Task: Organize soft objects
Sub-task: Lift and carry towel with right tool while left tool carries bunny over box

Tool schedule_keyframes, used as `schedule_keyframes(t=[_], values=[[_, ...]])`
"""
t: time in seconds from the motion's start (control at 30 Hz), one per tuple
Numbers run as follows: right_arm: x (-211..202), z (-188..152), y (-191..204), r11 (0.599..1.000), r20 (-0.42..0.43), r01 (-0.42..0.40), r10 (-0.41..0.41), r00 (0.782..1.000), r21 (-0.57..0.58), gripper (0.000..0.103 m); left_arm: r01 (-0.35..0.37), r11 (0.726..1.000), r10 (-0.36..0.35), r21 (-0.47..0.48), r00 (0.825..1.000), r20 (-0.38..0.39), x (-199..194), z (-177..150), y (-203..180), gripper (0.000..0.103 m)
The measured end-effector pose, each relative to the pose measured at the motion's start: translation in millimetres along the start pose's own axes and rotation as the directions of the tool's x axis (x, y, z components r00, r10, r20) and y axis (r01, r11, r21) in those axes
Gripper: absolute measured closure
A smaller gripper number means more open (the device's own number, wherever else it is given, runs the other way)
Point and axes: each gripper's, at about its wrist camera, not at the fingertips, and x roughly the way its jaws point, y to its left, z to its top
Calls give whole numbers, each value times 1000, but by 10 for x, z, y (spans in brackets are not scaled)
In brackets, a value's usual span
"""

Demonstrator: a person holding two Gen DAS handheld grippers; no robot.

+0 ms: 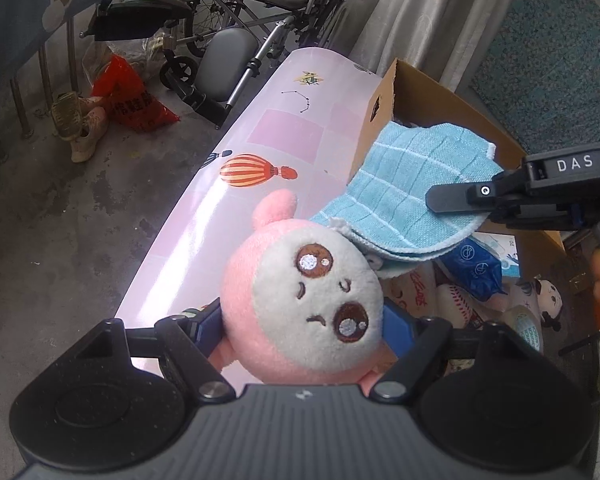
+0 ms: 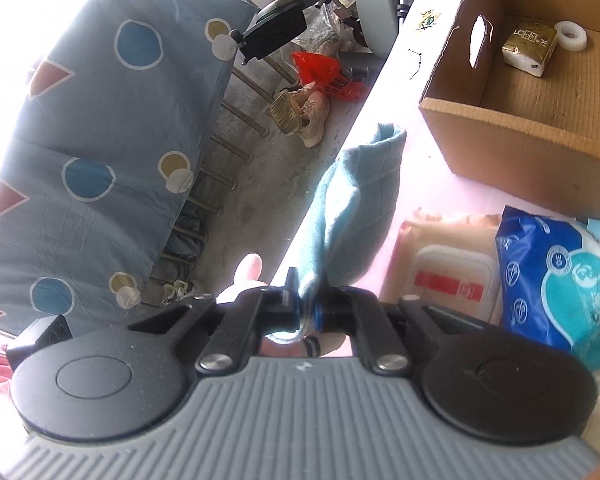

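So, mid-sort right now, not close to finished I'd say. Biggest thing first: the pink tabletop [image 1: 236, 208] runs down the middle of the left wrist view, with a cardboard box [image 2: 512, 136] sitting on it. From the right wrist view that box looks nearly bare, just a tissue pack [image 2: 530, 46] and a roll of tape [image 2: 573, 36] at the far end, so barely anything has landed there yet.

Next to it there's a heap of stuff not yet sorted: a blue bag [image 2: 556, 284], a wet wipes pack [image 2: 448, 276], and what look like a baseball plush and a small doll in the left wrist view.

Both hands are loaded. The left claw [image 1: 300, 320] is spread wide around the pink plush [image 1: 304, 304], squeezing its head from both sides, up off the tabletop. The right claw [image 2: 306, 312] is pressed nearly together, pinching the blue towel [image 1: 412, 192], which hangs over the box edge.

My guess: two items in the air, several left.
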Motion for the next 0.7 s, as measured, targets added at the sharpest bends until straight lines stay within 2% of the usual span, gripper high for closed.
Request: schedule_keyframes(t=[0.2,0.4,0.57,0.7], values=[[-432,-580,99,1000,-7,-31,31,1000,-3,99,25,998,-24,53,999,-22,-334,-286,-191,23],[-923,-1114,50,999,18,-39,39,999,19,99,84,991,-77,104,995,-68,-503,-564,-492,23],[-1412,-1519,-76,999,66,-27,24,998,44,99,153,973,-137,174,986,-97,-585,-744,-896,23],[-1896,-1814,-225,998,132,-8,0,991,64,99,220,945,-199,241,974,-109,-598,-806,-1277,23]])
